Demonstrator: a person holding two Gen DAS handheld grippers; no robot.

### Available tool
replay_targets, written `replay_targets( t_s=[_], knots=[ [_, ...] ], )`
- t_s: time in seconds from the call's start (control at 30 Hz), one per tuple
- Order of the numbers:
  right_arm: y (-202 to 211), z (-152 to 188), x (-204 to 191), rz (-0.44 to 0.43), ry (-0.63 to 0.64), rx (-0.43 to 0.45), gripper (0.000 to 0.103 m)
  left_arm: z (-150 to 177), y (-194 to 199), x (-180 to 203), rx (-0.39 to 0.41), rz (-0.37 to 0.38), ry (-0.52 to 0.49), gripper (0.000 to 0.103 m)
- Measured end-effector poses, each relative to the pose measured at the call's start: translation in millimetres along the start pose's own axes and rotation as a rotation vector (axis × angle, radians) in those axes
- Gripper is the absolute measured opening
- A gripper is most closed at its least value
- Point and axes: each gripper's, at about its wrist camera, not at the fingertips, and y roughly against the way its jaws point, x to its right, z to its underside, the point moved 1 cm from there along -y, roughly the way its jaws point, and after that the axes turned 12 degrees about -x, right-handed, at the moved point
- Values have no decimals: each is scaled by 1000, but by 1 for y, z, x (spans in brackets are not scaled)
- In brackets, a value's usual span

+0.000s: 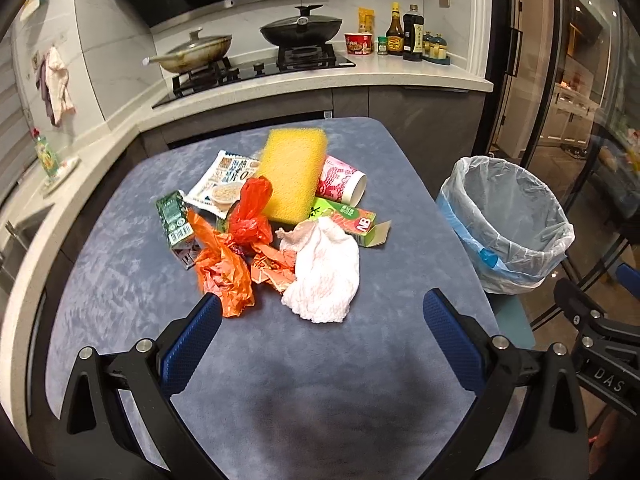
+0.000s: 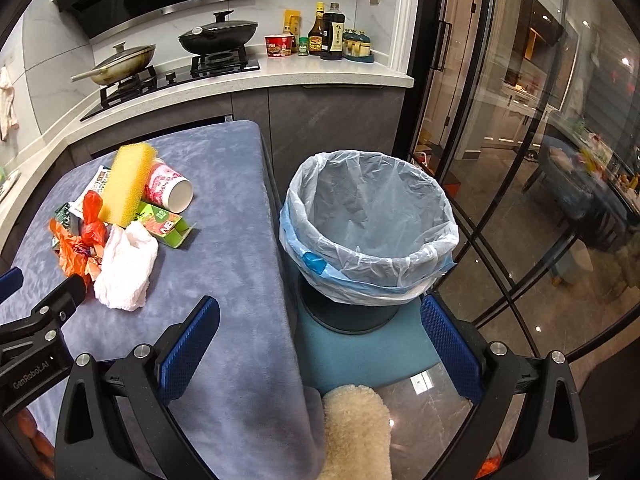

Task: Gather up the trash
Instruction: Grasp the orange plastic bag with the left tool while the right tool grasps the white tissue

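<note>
Looking down on a full pile and an empty bin (image 2: 372,216), we judge that we are at the very start: nothing is gripped and the bag-lined bin holds nothing we can see. The trash sits heaped mid-table (image 1: 280,360), on the blue cloth. We have a white tissue (image 1: 324,272) nearest us, an orange bag (image 1: 222,268) to its left, and a red bag (image 1: 252,216) behind that. A yellow sponge (image 1: 292,172) leans over a pink cup (image 1: 342,180) on its side. There is a green box (image 1: 352,220) with its flap open, a green carton (image 1: 176,220) at the far left, and a snack packet (image 1: 228,180) at the back.

Our left gripper (image 1: 320,308) hangs over the near table with its jaws spread wide and nothing between them; its left finger tip sits just by the orange bag's near edge. Our right gripper (image 2: 320,312) is also wide open and empty, straddling the table's right edge, looking at the bin, which stands off the table to the right on a teal stool (image 2: 360,352).

Next move, as we read it: push the left forward and down onto the tissue or the orange bag, close on the soft bulk, then carry it right, over the bin's rim. Loose plastic may slip or drag its neighbours along.
</note>
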Motion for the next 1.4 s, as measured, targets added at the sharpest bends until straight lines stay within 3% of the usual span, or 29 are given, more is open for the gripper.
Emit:
replay_targets(
  t_s=[0.3, 0.43, 0.6, 0.87, 1.1, 1.23, 1.3, 1.37, 1.4],
  knots=[
    [-9, 0, -38, -30, 68, -19, 96, 0, -26, -73, -43, -51, 148, 96],
    [-21, -4, -69, -81, 119, -34, 96, 0, -41, -103, -48, -95, 178, 96],
    [-39, -9, -108, -153, 176, -53, 94, -2, -59, -130, -62, -83, 221, 96],
    [-73, -28, -146, -216, 194, -99, 68, -12, -92, -136, -109, 71, 257, 96],
    [-104, -37, -162, -268, 186, -163, 53, -16, -127, -128, -171, 94, 254, 94],
    [-116, -35, -167, -290, 188, -190, 34, -12, -139, -134, -213, 171, 282, 71],
    [-119, -34, -167, -323, 189, -208, 14, -8, -138, -138, -207, 203, 306, 66],
    [-120, -31, -167, -332, 196, -220, 3, -7, -133, -140, -190, 217, 302, 56],
    [-119, -30, -166, -337, 199, -218, 3, -7, -131, -140, -184, 215, 298, 49]
  ],
)
